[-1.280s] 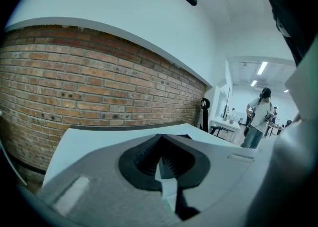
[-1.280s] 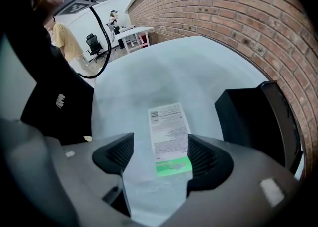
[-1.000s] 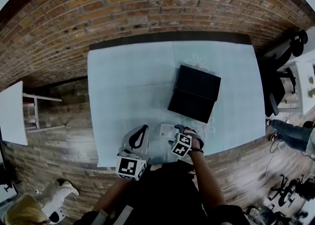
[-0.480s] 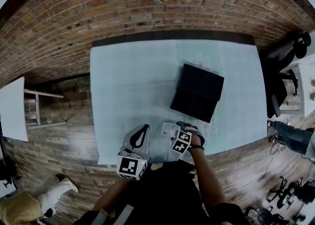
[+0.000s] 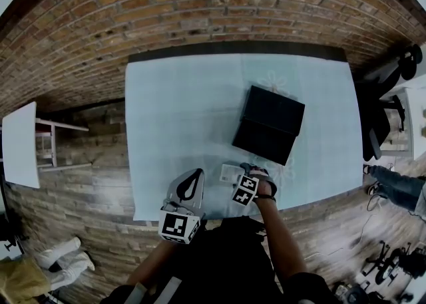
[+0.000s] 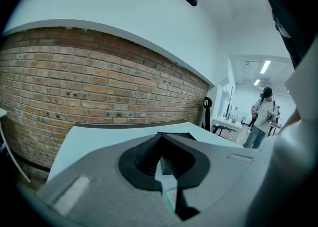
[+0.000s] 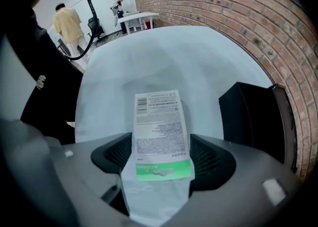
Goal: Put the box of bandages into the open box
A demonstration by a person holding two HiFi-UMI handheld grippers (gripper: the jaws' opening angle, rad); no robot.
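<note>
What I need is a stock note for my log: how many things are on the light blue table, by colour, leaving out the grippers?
Black: 1, the open box
White and green: 1, the box of bandages
Total: 2

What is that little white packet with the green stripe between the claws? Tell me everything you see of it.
The white rectangular box of bandages, seemingly cardboard, lies flat on the pale blue table near its front edge. Black print and a barcode cover its top; a green band crosses the near end. The right gripper appears to press its jaws on both long sides.
</note>
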